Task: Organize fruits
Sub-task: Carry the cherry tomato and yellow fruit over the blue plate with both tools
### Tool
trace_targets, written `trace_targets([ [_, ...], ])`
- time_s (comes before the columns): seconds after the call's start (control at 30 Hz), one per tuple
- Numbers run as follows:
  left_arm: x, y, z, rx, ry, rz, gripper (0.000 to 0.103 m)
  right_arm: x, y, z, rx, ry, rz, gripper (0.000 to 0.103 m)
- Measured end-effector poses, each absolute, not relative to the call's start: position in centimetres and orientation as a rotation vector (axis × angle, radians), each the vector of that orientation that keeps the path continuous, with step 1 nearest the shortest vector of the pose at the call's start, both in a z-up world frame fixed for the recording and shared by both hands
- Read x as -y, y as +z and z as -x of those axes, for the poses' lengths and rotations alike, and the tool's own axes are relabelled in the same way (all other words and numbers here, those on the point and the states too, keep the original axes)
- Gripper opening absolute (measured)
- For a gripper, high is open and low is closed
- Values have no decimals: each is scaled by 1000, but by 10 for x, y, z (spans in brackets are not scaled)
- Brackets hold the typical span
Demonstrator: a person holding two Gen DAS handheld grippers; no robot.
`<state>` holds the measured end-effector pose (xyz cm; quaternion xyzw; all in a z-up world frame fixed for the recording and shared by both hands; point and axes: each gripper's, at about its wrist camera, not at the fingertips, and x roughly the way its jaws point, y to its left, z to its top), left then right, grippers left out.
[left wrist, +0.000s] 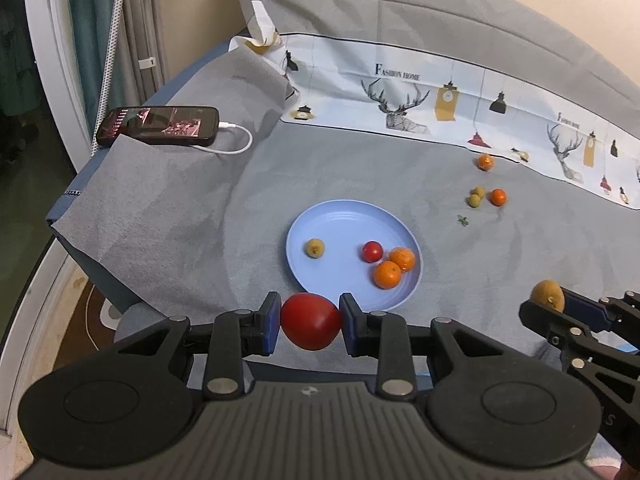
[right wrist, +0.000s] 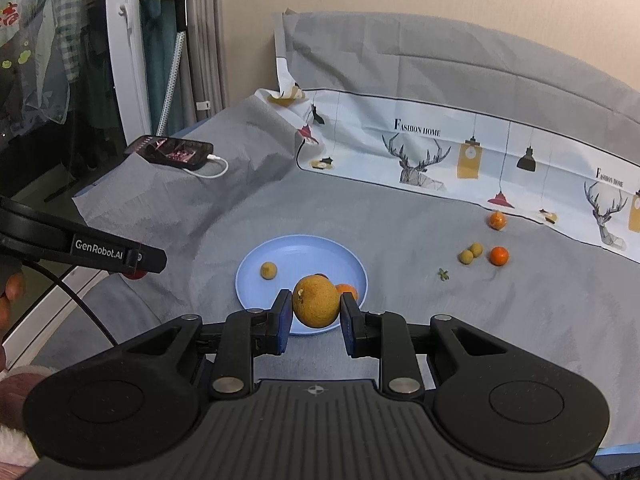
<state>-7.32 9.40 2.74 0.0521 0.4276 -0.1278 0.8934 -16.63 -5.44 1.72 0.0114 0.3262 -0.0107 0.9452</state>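
My left gripper [left wrist: 310,314] is shut on a red tomato [left wrist: 311,326], just in front of the near rim of a light blue plate [left wrist: 340,222]. On the plate lie a small yellowish fruit [left wrist: 315,247], a small red fruit [left wrist: 372,251] and two oranges [left wrist: 387,274]. My right gripper [right wrist: 316,306] is shut on a round brownish-yellow fruit [right wrist: 316,300], over the plate's [right wrist: 296,252] near edge. Two more oranges [right wrist: 499,256] and two small yellowish fruits [right wrist: 470,253] lie loose on the grey cloth to the right.
A phone [left wrist: 158,126] with a white cable lies at the back left, near the bed's edge. A patterned white cloth [left wrist: 400,96] runs along the back. A small green leaf [left wrist: 463,221] lies right of the plate. The cloth drops off on the left.
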Motion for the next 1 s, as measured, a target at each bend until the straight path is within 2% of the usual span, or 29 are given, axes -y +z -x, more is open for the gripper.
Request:
trace_targets([
  [0.57,-61,-8,-21,-984,-238,-154,35,75,-25,87,-763,-25,-58,27],
  [1.0,-23,-65,-105,-1070,-218,-221,35,94,-72,-2,-835,4,-74,27],
])
